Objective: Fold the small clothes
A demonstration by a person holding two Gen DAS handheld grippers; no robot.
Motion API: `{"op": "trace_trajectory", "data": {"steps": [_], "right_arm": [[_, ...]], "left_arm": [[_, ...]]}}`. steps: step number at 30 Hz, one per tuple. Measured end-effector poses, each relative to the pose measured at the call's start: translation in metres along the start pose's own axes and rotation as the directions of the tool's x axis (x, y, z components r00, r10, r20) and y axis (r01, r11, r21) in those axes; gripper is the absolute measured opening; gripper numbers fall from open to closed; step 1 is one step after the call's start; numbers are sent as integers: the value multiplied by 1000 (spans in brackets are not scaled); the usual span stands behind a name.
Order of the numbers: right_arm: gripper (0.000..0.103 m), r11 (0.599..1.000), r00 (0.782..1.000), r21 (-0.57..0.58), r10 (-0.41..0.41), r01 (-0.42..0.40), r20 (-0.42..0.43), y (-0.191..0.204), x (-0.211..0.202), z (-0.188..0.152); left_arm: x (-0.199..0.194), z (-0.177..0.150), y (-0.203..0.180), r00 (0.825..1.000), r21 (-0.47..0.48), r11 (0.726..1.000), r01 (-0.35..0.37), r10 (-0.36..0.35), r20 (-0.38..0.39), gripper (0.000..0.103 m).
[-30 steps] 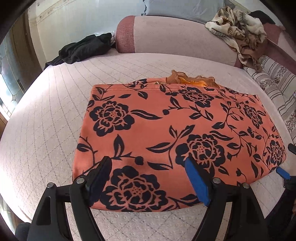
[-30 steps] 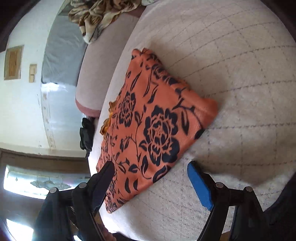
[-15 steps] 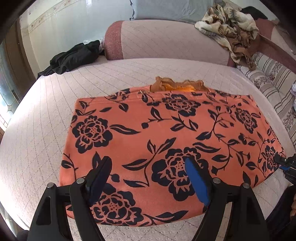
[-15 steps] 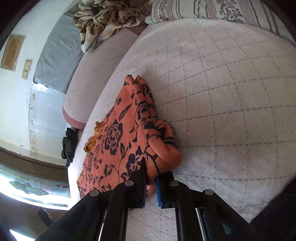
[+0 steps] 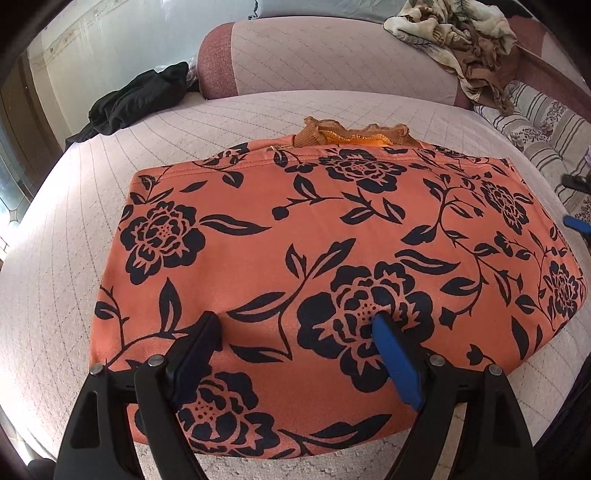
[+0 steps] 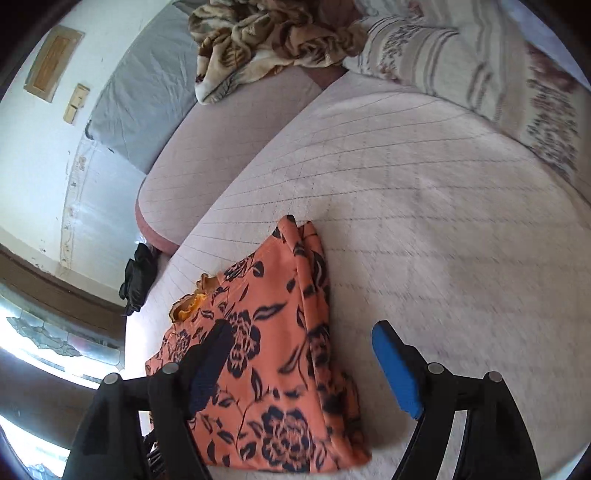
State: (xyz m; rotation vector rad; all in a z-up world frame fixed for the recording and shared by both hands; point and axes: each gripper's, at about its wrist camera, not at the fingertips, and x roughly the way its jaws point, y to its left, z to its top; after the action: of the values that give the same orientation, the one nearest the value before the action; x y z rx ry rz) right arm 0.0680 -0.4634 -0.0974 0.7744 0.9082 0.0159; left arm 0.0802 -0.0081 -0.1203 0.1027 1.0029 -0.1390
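Observation:
An orange garment [image 5: 314, 266] with a black flower print lies folded flat on the quilted bed; an orange frilled edge [image 5: 354, 133] pokes out from under its far side. My left gripper [image 5: 295, 332] is open and hovers over the garment's near edge. My right gripper [image 6: 299, 343] is open and empty above the garment's right end [image 6: 280, 369], one finger over the cloth and the blue finger over the bedcover. Its finger tips [image 5: 572, 221] show at the right edge of the left wrist view.
The pale quilted bedcover [image 5: 74, 229] stretches all around. A pink bolster [image 5: 332, 55] lies at the far side, with a black garment [image 5: 136, 99] to its left and a crumpled beige patterned cloth [image 5: 458, 33] to its right. Striped pillows [image 6: 480, 74] lie at the right.
My right gripper was shut on the garment's right corner half a second ago; it has let go, opened and lifted back. My left gripper moved slightly closer over the cloth.

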Motion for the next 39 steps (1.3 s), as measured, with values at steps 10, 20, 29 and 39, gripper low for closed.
{"op": "trace_trajectory", "data": {"steps": [10,20,29,39], "right_arm": [[8,987,982,-147,-87,62,-167,20,107,53],[20,993,989,7,-118,120,-87,1,96,49],[22,981,993,-162,-112,107,-23,73,40,17],[26,998,978,-61,-24,12,-208,51,61,-59]], "left_arm": [[3,0,0,1000,15,1000,8,-8,2,89],[4,2,0,1000,11,1000,24,-24,-15,89],[5,2,0,999,0,1000,28,-28,-18,89],[-2,2,7,997,-46,997,61,-63,-39,89]]}}
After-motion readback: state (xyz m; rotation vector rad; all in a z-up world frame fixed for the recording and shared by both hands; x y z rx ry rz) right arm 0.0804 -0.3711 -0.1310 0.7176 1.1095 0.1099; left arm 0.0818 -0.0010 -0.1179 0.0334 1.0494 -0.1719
